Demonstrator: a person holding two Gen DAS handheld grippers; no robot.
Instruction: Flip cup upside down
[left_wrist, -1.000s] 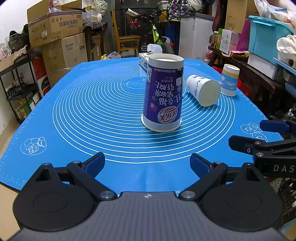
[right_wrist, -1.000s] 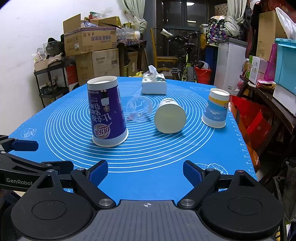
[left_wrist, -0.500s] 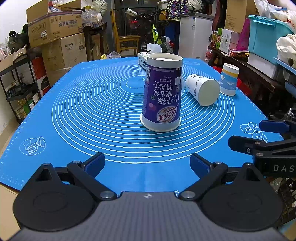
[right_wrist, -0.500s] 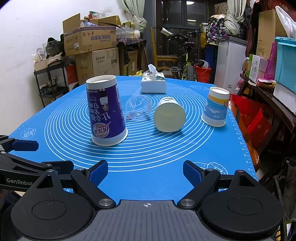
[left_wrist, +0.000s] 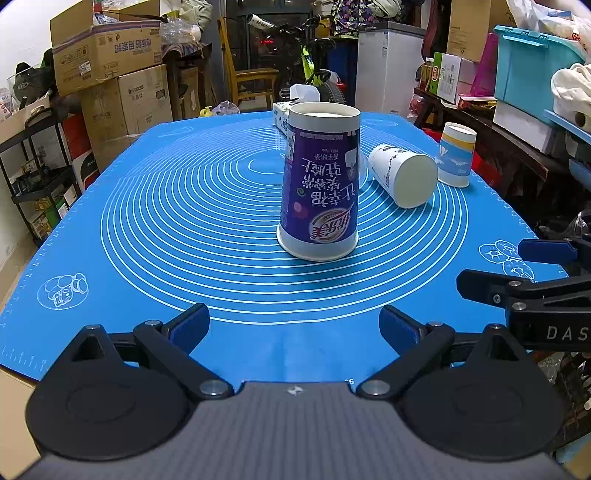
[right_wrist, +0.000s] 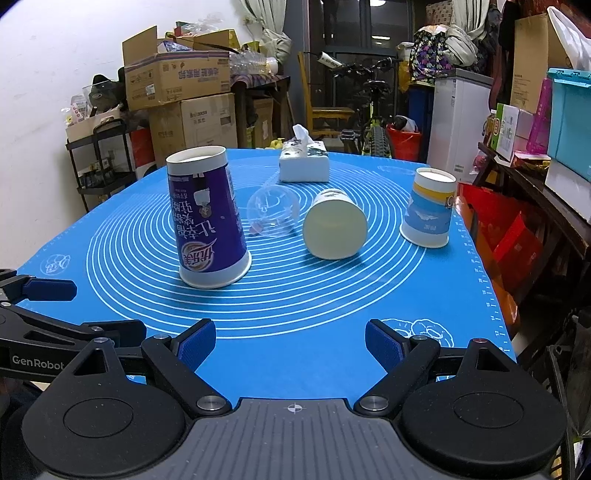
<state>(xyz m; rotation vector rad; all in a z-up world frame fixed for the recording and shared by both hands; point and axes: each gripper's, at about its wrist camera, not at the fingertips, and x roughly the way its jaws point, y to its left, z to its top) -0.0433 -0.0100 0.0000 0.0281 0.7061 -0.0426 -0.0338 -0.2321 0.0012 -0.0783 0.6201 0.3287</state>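
Little has moved since a second ago: your left gripper (left_wrist: 293, 328) and right gripper (right_wrist: 290, 341) hover near, fingers spread, empty. Your purple cup (left_wrist: 319, 182) stands mouth-down mid-mat (left_wrist: 147, 221), apparently done; the white cup (right_wrist: 334, 227) lies sideways right, possibly left.

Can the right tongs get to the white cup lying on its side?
Probably yes: the right tongs are open and empty, with only bare blue mat between them and the white cup.
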